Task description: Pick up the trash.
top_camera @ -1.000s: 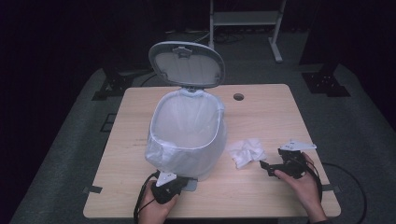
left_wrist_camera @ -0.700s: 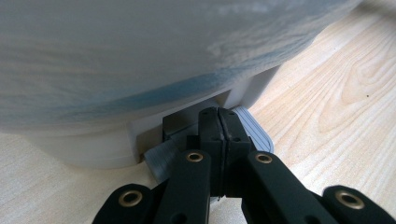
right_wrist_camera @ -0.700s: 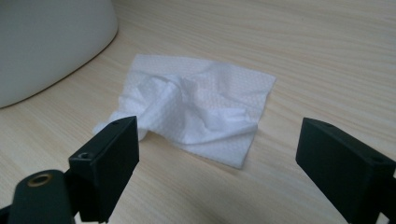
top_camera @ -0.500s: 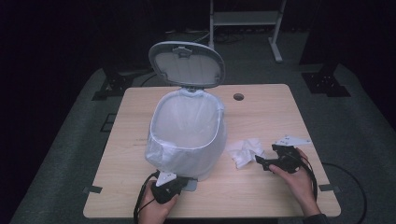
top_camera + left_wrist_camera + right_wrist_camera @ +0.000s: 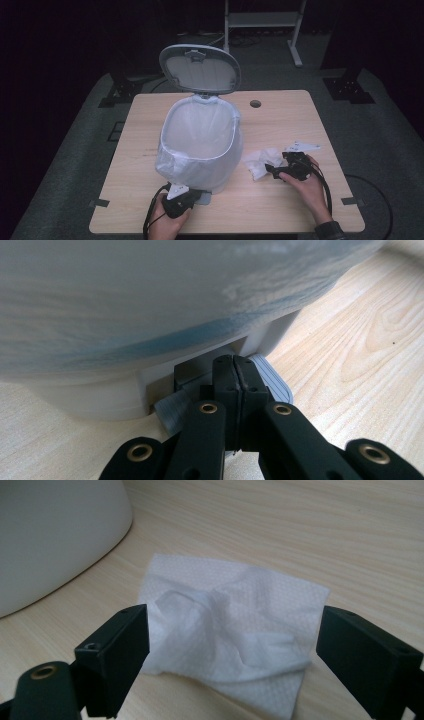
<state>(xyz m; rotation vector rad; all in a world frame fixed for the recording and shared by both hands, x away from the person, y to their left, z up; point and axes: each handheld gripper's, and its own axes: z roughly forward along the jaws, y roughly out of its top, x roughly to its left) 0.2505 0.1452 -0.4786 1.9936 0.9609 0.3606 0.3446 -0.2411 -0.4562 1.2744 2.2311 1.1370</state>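
Black jaws of the left gripper [image 5: 186, 199] sit at the near edge of the desk [image 5: 280, 215], pressed fully together with nothing between them. In the left gripper view they bear down on the grey ribbed pedal [image 5: 267, 376] at the foot of the white pedal bin [image 5: 202, 150]. My reading is that this press is what holds the lid [image 5: 200, 68] up: it stands tilted open at the far side of the bin, and the clear liner bag [image 5: 172, 167] folded over the rim leaves the mouth free.

To the right, the right gripper [image 5: 272, 170] is held low over the desk by the person's right hand [image 5: 307, 187], with its jaws spread wide. In the right gripper view a crumpled white paper tissue [image 5: 230, 630] lies flat on the wood between and just beyond the two jaws, which stand on either side of it without touching it, as far as I can tell. From above, the tissue lies just right of the bin, near its side but outside it.

So the opening of the bin looks done, and the grasp is lined up but not yet made. Left to do, in my judgement: close on the tissue, lift it over the rim, drop it into the liner, then release the pedal so the lid falls.
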